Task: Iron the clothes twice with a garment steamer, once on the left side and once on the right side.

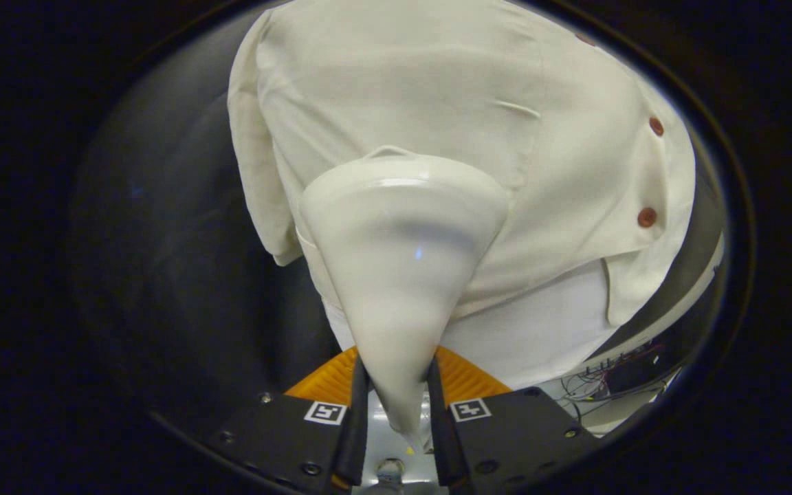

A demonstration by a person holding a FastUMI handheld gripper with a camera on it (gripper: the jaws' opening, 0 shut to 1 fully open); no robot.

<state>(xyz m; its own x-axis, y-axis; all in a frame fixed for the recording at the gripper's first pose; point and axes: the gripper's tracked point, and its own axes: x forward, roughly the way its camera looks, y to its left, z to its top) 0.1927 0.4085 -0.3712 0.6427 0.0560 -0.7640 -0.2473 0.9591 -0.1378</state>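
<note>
Hanging ahead: cream shirt (451, 103), short sleeve at left, brown buttons at right. Clamped between both fingers of the gripper (397, 392): white steamer (399, 261), long axis running away from fingers, wide head against shirt's front.

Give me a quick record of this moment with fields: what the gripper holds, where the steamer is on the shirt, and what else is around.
gripper: gripper shut on the steamer, both fingers pressing its narrow handle
steamer: white garment steamer, wide head pointed at the shirt, beyond the fingers
shirt: cream shirt, hanging, short sleeve beside the steamer head
buttons: reddish-brown buttons along the far edge of the shirt
contact: head looks against the fabric; cannot tell for sure
other: loose wires below the shirt hem
</note>
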